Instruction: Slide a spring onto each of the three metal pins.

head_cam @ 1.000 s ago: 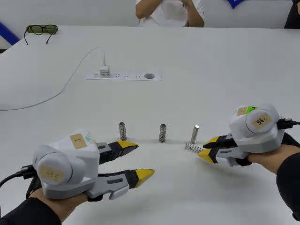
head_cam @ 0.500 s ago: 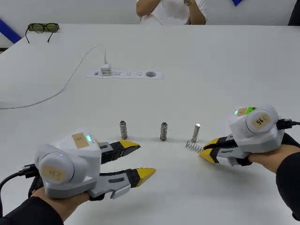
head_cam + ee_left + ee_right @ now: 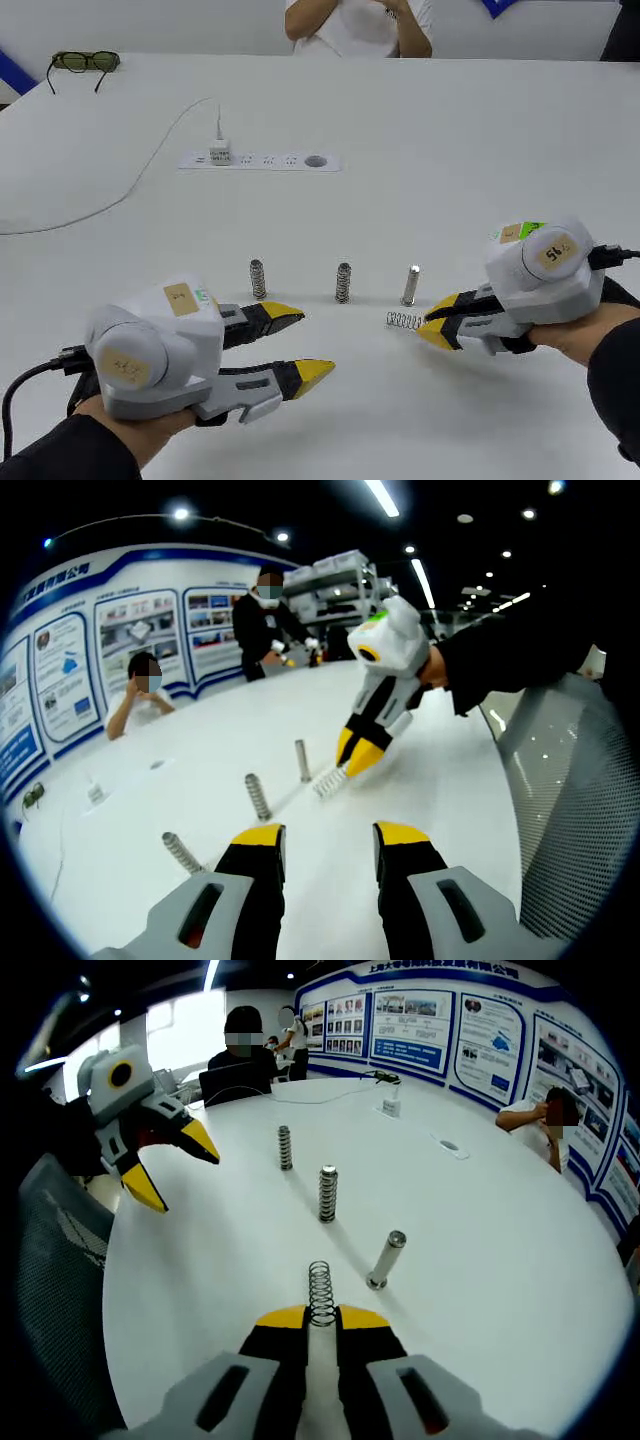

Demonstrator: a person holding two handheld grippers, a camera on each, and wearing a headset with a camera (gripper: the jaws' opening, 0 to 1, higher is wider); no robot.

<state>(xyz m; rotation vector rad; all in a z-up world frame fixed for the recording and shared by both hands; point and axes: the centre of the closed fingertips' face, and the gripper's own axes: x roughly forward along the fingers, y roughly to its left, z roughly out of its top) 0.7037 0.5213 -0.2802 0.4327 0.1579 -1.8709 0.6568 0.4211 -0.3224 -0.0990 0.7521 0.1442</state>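
A big white table point(image 3: 450, 150) takes up most of the head view. A person in a white top point(image 3: 358, 25) sits at the far side of it.

The left gripper point(image 3: 310, 343) is near the bottom, held in a hand above the table. Its two yellow-tipped fingers are wide apart and hold nothing. It points to the right, and its tips are near the row of pins but not touching them.

The right gripper point(image 3: 428, 328) is on the right side and points left. Its fingers are pressed close together on one end of the loose spring point(image 3: 403, 320). The rest of the loose spring sticks out past the yellow tips, lying on its side. It is just beside the foot of the bare pin point(image 3: 411, 285), a little in front of it. I cannot tell if the loose spring touches the table.

A long white power strip point(image 3: 260, 160) lies farther back, with a small white plug point(image 3: 219, 152) in it. A thin white cable point(image 3: 130, 190) runs from the plug off to the left. A pair of dark glasses point(image 3: 82, 62) lies in the far left corner.

Three small metal pins stand in a row between the two grippers. The left pin point(image 3: 257, 279) and the middle pin point(image 3: 343, 283) each have a coil around them. The bare pin on the right is shiny and smooth.
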